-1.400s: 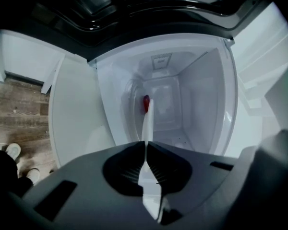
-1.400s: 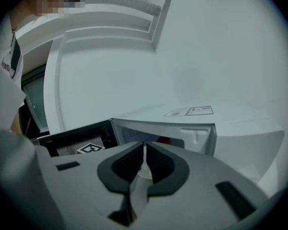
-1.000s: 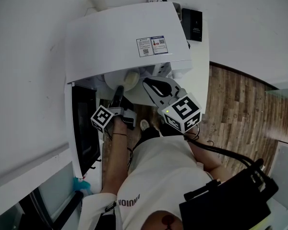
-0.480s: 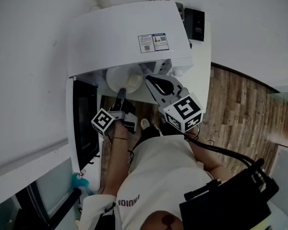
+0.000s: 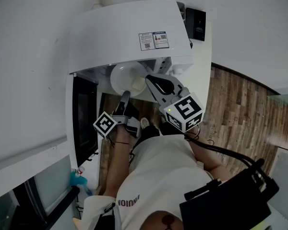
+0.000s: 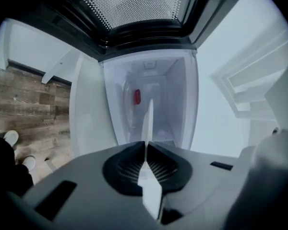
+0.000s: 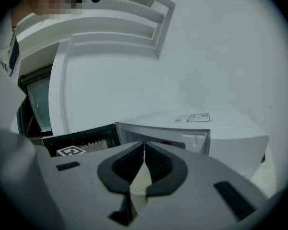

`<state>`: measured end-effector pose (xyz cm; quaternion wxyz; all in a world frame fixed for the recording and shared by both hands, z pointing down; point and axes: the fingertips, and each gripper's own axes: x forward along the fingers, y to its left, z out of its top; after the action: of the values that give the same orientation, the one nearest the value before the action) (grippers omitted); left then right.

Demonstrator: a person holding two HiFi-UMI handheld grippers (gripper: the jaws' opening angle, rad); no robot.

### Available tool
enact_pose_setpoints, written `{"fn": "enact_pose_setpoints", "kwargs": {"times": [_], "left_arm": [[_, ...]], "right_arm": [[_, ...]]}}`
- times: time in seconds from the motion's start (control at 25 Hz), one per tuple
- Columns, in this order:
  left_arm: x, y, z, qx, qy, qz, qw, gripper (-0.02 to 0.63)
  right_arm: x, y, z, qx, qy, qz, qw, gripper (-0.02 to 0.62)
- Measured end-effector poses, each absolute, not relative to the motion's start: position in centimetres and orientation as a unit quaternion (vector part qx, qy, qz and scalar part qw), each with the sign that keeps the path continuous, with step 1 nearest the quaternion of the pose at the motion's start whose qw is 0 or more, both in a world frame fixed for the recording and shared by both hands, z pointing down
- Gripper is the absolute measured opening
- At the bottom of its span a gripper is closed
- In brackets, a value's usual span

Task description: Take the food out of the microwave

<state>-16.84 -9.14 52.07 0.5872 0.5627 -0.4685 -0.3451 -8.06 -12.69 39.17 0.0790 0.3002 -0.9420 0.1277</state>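
A white plate (image 5: 121,74) with a pale piece of food (image 5: 136,84) on it sticks out of the front of the white microwave (image 5: 125,32). My left gripper (image 5: 126,96) is shut on the plate's near rim. In the left gripper view the rim (image 6: 148,121) stands edge-on between the closed pads of the left gripper (image 6: 147,146), with the microwave's white cavity (image 6: 161,87) behind it. My right gripper (image 5: 149,80) hovers shut just right of the plate. In the right gripper view the right gripper (image 7: 144,148) has its jaw tips together and faces the microwave (image 7: 201,128).
The black microwave door (image 5: 84,123) hangs open at the left; its mesh window (image 6: 129,4) fills the top of the left gripper view. A small red mark (image 6: 137,97) shows inside the cavity. Wood floor (image 5: 235,109) lies to the right, a white wall behind.
The plate has come further out of the microwave. My left gripper has drawn back towards the person with it. The right gripper has stayed put.
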Motion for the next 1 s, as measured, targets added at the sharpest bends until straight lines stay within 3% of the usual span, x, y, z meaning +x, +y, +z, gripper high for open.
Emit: {"fn": "enact_pose_setpoints", "kwargs": {"times": [1.0], "left_arm": [[-15.1, -5.4, 49.7, 0.556, -0.438, -0.369, 0.602, 0.026]], "right_arm": [[-6.9, -12.5, 39.3, 0.309, -0.939, 0.129, 0.078, 0.023]]}}
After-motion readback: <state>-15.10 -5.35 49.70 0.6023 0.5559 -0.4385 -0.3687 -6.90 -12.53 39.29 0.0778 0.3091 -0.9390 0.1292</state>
